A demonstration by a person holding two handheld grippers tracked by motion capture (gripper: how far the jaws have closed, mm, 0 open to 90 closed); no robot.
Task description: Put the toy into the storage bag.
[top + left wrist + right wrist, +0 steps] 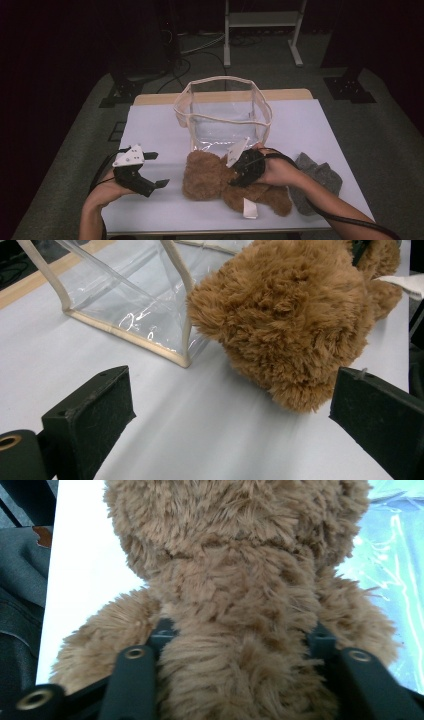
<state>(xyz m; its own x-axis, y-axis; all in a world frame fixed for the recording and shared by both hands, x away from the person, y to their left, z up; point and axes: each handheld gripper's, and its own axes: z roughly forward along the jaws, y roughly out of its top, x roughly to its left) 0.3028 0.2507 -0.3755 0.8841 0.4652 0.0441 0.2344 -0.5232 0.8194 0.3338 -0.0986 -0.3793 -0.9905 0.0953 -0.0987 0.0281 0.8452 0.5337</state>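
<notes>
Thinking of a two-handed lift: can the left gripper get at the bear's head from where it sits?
Probably yes. The left gripper is open and faces the bear; only bare table lies between them. The bag stands off to one side, clear of that path.

No legible text, not even on the teddy bear's white tag (249, 208).
</notes>
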